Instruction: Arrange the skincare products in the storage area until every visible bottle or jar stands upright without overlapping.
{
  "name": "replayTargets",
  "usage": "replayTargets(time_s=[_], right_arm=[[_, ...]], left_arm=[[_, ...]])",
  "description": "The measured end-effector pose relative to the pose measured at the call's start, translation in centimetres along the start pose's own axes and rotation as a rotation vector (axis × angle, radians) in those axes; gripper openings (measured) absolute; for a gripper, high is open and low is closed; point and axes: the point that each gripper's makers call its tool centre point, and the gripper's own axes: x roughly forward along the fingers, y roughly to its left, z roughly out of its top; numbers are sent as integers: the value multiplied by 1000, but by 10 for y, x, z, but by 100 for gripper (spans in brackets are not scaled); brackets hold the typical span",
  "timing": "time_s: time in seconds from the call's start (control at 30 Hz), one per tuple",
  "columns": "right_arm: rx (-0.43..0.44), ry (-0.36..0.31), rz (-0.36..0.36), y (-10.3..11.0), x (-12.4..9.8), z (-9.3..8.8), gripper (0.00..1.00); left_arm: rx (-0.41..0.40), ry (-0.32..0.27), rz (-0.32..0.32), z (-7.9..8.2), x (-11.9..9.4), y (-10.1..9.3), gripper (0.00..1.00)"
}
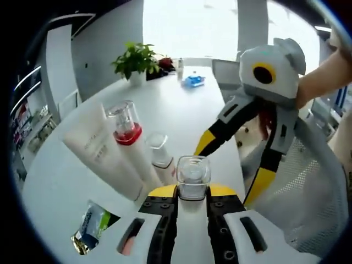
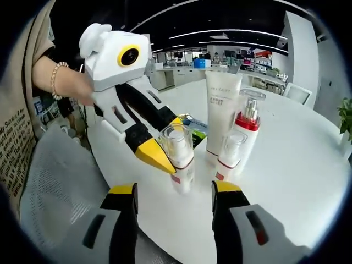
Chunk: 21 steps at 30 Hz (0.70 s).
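My left gripper (image 1: 192, 192) is shut on a small bottle with a clear cap (image 1: 192, 175), which stands near the front edge of the white round table (image 1: 181, 107). Just behind it stand a small clear-capped bottle (image 1: 159, 151), a pump bottle with a red collar (image 1: 126, 129) and a tall white tube (image 1: 99, 148). In the right gripper view the held bottle (image 2: 180, 157) is upright between the left gripper's yellow tips (image 2: 157, 157). My right gripper (image 2: 175, 190) is open, just short of that bottle. The tube (image 2: 220, 104), pump bottle (image 2: 246, 129) and small bottle (image 2: 228, 157) stand close together.
A green and gold packet (image 1: 91, 228) lies flat left of the bottles. A potted plant (image 1: 137, 60) and a blue item (image 1: 193, 81) sit at the table's far side. A grey mesh chair (image 2: 55, 181) stands against the near edge. A person's hand (image 2: 71, 85) holds the left gripper.
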Motion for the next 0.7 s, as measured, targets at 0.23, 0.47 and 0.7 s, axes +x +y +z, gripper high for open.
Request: replayTargets(time_s=[0.23,0.47,0.7], right_arm=[[16,2,-44,-9,0,-1,64],[63,-19,-98,-21,-4,-1,76],[100,-32,-146,-32,-7,-1,85]], left_arm=[[21,8,-12,-5,6,8,16],[34,12,-19,-8,12,17,16],[35,-2,-16,-5,15,30,16]])
